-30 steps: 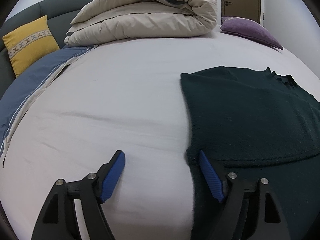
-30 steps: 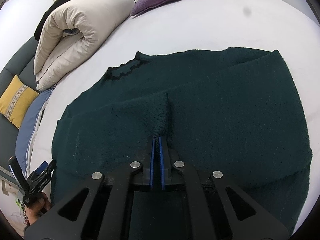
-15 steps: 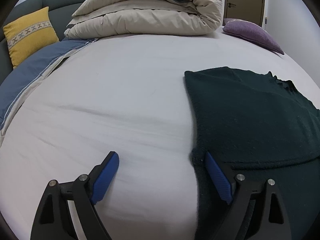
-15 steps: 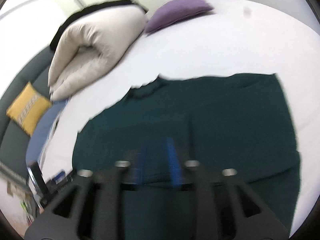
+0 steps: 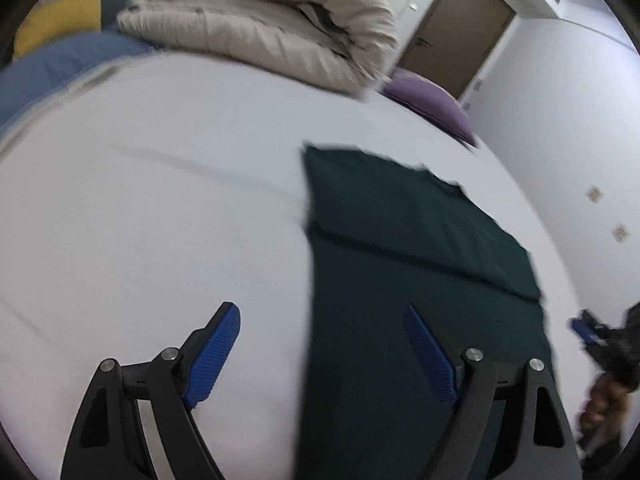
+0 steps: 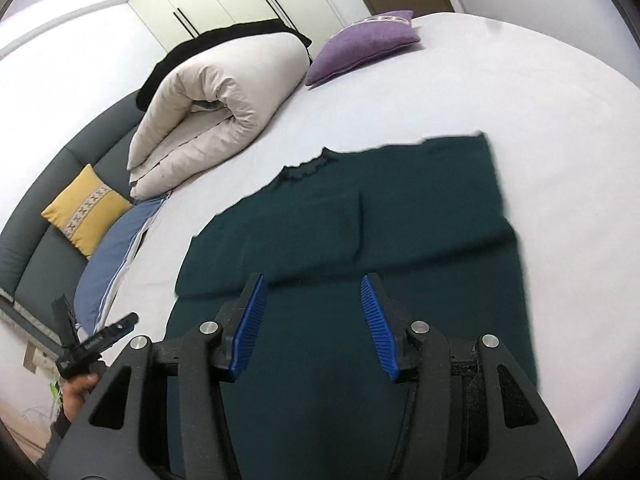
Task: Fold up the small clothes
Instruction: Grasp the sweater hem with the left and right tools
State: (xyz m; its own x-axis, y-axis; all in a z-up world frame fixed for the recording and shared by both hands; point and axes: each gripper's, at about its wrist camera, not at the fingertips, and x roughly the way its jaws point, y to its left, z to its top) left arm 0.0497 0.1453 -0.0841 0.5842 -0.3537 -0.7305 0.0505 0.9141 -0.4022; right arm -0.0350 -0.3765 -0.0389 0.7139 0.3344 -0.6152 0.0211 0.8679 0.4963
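Observation:
A dark green sweater (image 5: 420, 248) lies flat on the white bed (image 5: 160, 220), its sleeves folded in across the body and the neck at the far end. My left gripper (image 5: 320, 310) hovers above the sweater's left edge. Its jaws stand wide and are closing a little, with nothing pressed between the blue pads. In the right wrist view my right gripper (image 6: 312, 278) hangs open over the sweater's (image 6: 420, 208) near half, clear of the cloth. The left gripper (image 6: 97, 308) shows at the lower left, held by a hand (image 6: 76, 392).
A rolled beige duvet (image 6: 208, 120) and a purple cushion (image 6: 364, 48) lie at the far side of the bed. A yellow cushion (image 6: 84, 208) and blue bedding (image 6: 116, 248) rest against the dark headboard (image 6: 48, 184). A brown door (image 5: 456, 28) stands beyond.
My right gripper has opened, let go of the sweater's pinched fold and drawn back upward. The left gripper has also risen and swung right. The fold now lies flat.

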